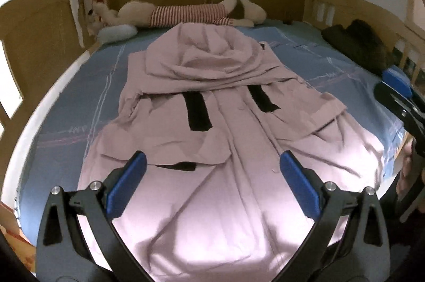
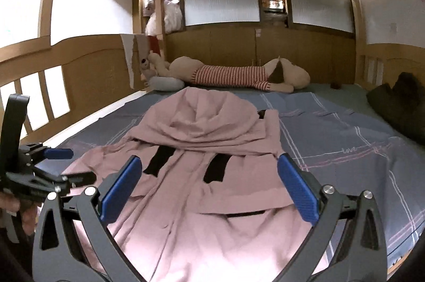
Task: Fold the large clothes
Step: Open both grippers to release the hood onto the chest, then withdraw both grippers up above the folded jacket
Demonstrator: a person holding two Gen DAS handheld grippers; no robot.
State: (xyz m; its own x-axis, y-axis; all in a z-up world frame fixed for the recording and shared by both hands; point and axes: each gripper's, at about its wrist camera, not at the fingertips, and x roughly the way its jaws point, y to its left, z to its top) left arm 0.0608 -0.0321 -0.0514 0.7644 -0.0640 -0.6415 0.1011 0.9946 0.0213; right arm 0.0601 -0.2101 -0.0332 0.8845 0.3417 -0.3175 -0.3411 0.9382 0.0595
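A large pale pink hooded coat (image 1: 212,127) with black patches lies spread lengthwise on the bed, hood toward the far end; it also shows in the right wrist view (image 2: 202,175). Its sleeves are folded in over the body. My left gripper (image 1: 212,167) is open and empty, hovering above the coat's lower part. My right gripper (image 2: 209,173) is open and empty above the coat's lower right side. The right gripper shows at the right edge of the left wrist view (image 1: 398,85), and the left gripper at the left edge of the right wrist view (image 2: 53,157).
The bed has a blue-grey plaid sheet (image 2: 345,138) and wooden rails (image 2: 53,74). A long plush toy in a striped shirt (image 2: 231,74) and a small grey pillow (image 2: 164,83) lie at the far end. A dark garment (image 2: 398,101) is heaped at the right. Wooden bunk slats overhead.
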